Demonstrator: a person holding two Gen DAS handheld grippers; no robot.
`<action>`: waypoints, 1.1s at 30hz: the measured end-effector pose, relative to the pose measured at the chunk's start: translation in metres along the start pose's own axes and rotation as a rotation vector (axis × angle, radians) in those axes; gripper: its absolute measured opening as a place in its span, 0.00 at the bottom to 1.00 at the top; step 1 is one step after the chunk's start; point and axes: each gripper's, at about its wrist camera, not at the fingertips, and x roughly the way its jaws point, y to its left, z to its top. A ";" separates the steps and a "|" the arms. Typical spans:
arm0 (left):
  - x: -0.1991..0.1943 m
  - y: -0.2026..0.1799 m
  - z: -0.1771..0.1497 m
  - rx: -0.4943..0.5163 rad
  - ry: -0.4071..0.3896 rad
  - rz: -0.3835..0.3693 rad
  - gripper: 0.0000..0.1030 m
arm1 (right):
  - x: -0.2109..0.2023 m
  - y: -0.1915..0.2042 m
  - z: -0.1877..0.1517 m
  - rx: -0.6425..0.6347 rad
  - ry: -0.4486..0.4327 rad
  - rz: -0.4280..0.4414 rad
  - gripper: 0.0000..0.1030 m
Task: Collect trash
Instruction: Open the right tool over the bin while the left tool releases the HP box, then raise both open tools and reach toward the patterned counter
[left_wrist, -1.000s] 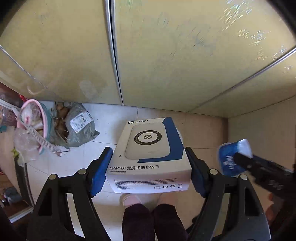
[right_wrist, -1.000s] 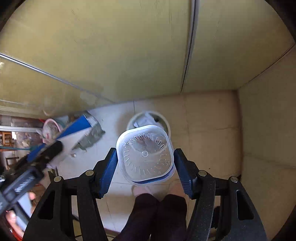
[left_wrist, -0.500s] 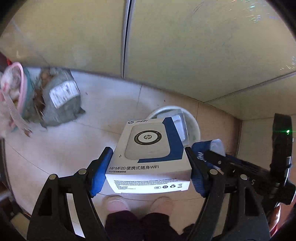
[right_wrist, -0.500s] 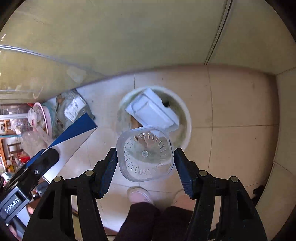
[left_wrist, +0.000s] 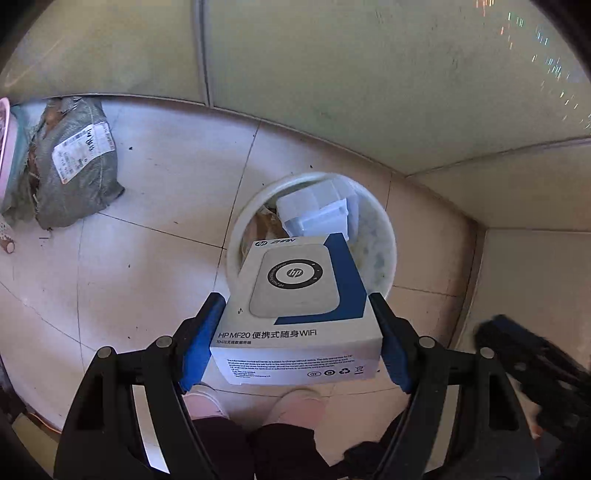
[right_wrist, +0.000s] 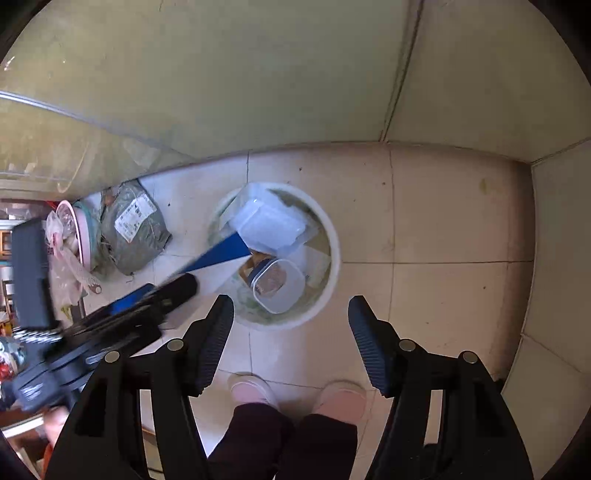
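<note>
My left gripper (left_wrist: 297, 332) is shut on a white and blue HP WiFi box (left_wrist: 295, 306), pads pressed on its two sides, held over the near rim of a round white bin (left_wrist: 386, 236). In the bin lies a clear plastic food tray (left_wrist: 317, 210). In the right wrist view my right gripper (right_wrist: 291, 328) is open with nothing between its fingers, just above the bin (right_wrist: 332, 236). A small clear tub (right_wrist: 279, 286) with a blue rim lies inside the bin beside the clear tray (right_wrist: 269, 225). The box's blue corner (right_wrist: 221, 254) pokes in from the left.
A grey parcel bag (left_wrist: 74, 162) with a white label lies on the tiled floor left of the bin, next to a pink basket (right_wrist: 79, 236) of rubbish. Yellowish walls close in behind and to the right. The person's pink slippers (right_wrist: 251, 387) stand just below the grippers.
Both grippers have come down toward the bin, which now looks larger. The right gripper has let go of the clear tub, which now lies in the bin. The left still holds the box.
</note>
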 end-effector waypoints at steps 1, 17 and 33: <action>0.004 -0.004 0.000 0.012 0.007 0.001 0.74 | -0.001 0.000 0.000 0.004 -0.006 0.002 0.59; -0.028 -0.004 -0.015 0.106 0.034 0.001 0.75 | -0.054 0.010 -0.012 0.022 -0.071 0.023 0.59; -0.372 -0.065 -0.042 0.285 -0.316 -0.014 0.75 | -0.315 0.091 -0.041 -0.016 -0.313 0.037 0.59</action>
